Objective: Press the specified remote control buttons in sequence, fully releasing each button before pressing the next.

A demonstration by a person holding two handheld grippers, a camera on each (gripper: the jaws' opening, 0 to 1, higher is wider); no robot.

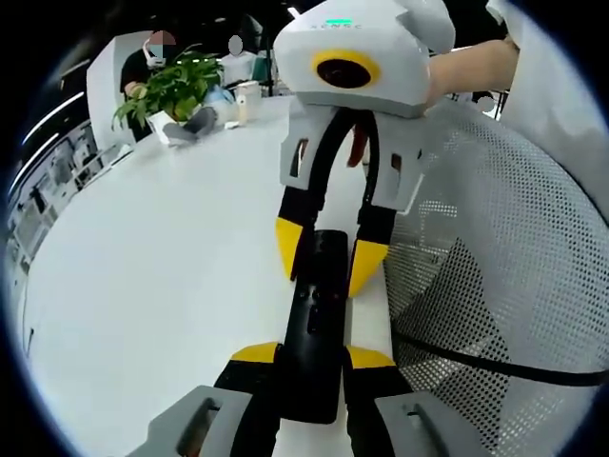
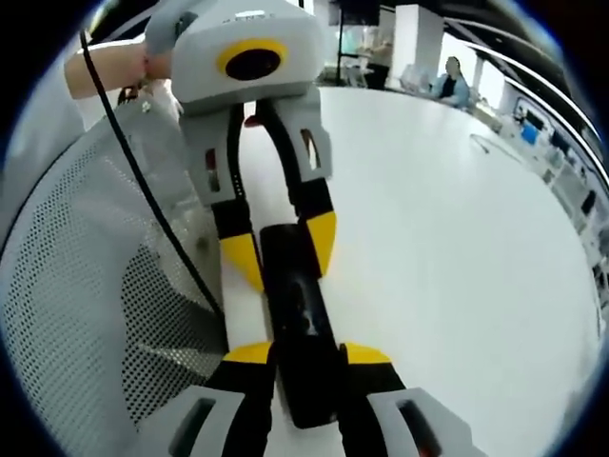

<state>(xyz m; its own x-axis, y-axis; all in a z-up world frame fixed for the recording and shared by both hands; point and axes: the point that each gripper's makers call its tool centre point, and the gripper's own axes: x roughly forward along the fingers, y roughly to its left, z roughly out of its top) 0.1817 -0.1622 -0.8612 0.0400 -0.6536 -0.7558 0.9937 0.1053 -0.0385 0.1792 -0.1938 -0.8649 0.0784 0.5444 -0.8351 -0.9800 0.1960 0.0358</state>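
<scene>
In the left gripper view, my left gripper (image 1: pixel 312 360) has its yellow-tipped jaws closed on the near end of the long black plastic remote control (image 1: pixel 317 319); the remote runs from between the jaws towards 12 o'clock. At its far end the right gripper (image 1: pixel 324 262) comes down from 12 o'clock, and its two yellow fingertips (image 1: pixel 289 243) sit against the remote's two long edges, so I read it as clamped there too. The remote lies low over the white tabletop (image 1: pixel 152 286); I cannot tell whether it touches it. I can make out small buttons on its face, but no writing on them.

In the right gripper view it is the mirror case: my right gripper (image 2: pixel 308 357) grips the near end of the remote control (image 2: pixel 300 324), and the left gripper (image 2: pixel 281 249) holds the far end from 12 o'clock.

The only lettering I see is a small grey word on the white housing of the right gripper in the left gripper view, too small to read.

A hand (image 1: pixel 471 62) grasps the right gripper's body at 1 o'clock in the left gripper view; another hand (image 2: pixel 109 67) holds the left gripper at 11 o'clock in the right gripper view. A white perforated mesh chair back (image 1: pixel 495 257) stands at 3 o'clock beside the table. At 11 o'clock, well apart from the remote, a green potted plant (image 1: pixel 171 86) stands on the table.
</scene>
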